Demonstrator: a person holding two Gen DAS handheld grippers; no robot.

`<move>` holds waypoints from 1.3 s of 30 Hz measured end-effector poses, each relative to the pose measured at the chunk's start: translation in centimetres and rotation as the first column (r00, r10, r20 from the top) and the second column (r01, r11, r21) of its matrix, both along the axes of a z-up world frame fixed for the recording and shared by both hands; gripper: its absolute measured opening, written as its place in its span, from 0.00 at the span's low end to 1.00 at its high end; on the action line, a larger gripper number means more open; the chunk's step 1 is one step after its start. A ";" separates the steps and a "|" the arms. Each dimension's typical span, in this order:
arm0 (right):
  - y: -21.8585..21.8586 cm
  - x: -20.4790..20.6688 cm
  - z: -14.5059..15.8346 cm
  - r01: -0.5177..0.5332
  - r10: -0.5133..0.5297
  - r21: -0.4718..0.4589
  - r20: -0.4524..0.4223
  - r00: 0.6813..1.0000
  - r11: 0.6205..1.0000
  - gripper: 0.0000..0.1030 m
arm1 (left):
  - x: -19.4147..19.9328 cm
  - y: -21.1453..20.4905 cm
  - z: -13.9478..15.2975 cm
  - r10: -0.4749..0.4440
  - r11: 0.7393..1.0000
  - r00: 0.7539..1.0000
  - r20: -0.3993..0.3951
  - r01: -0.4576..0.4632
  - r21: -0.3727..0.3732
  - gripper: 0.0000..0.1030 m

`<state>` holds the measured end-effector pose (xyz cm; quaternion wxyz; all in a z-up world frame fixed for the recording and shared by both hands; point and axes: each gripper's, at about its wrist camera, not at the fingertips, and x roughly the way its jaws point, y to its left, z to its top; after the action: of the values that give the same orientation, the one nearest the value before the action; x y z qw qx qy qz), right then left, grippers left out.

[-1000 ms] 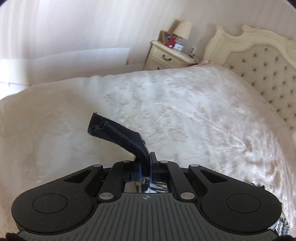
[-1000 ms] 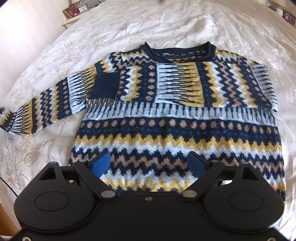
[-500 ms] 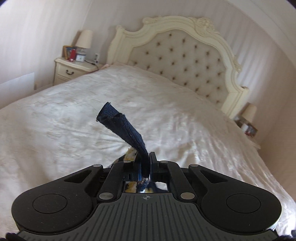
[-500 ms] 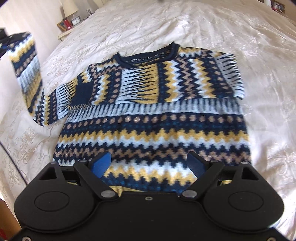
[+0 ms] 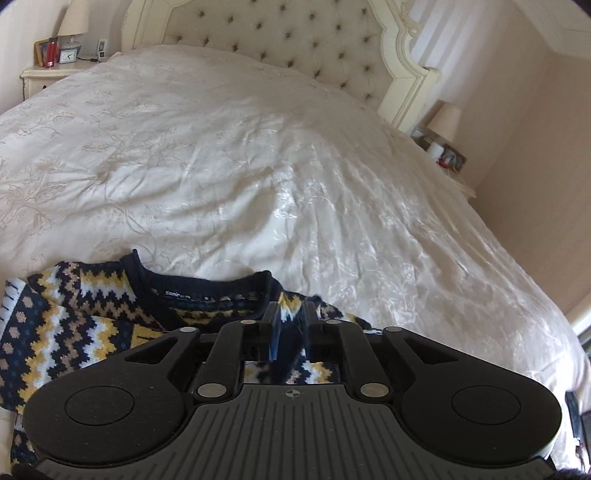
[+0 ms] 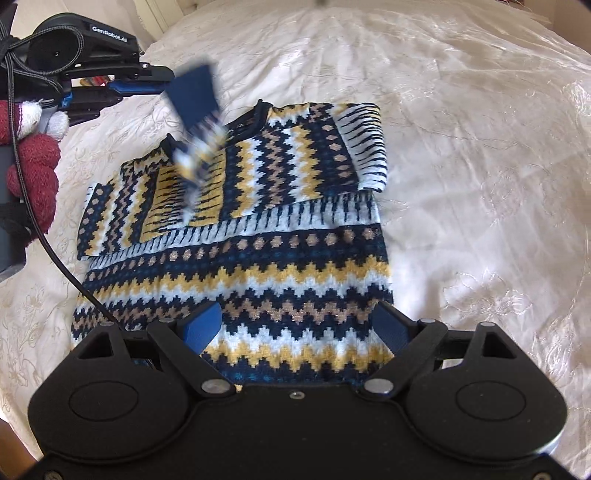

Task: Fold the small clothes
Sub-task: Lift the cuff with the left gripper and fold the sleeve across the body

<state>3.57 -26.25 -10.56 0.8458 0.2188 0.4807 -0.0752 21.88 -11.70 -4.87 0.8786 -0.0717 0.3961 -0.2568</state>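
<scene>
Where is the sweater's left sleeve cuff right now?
In the right wrist view the navy cuff hangs upper left, at the left gripper, above the patterned sweater near its neckline.

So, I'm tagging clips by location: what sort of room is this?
A bedroom, almost certainly: the jumper lies on a made bed with a tufted headboard, and a bedside table carries a lamp and clock.

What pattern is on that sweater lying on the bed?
The sweater has zigzag and diamond bands in navy, yellow, tan and white, clearest in the right wrist view.
</scene>
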 end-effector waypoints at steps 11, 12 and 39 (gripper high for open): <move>-0.8 3.6 0.0 0.011 -0.010 -0.013 0.032 0.999 1.000 0.86 | -3.2 4.7 -2.1 -0.004 0.983 1.000 0.006 0.003 0.185 0.35; -0.9 4.3 0.0 0.007 -0.007 -0.015 0.038 0.999 1.000 0.83 | -3.2 5.8 -2.8 0.024 0.978 1.000 -0.014 -0.021 0.209 0.35; -5.3 17.3 -6.0 -0.065 0.066 0.035 -0.029 0.997 0.997 0.48 | -2.2 17.7 -10.0 0.344 0.893 0.916 -0.207 -0.251 0.374 0.35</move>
<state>20.85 -31.50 -16.55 0.8365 0.2163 0.5016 -0.0427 19.71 5.97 -14.85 0.8450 -0.0135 0.5335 -0.0336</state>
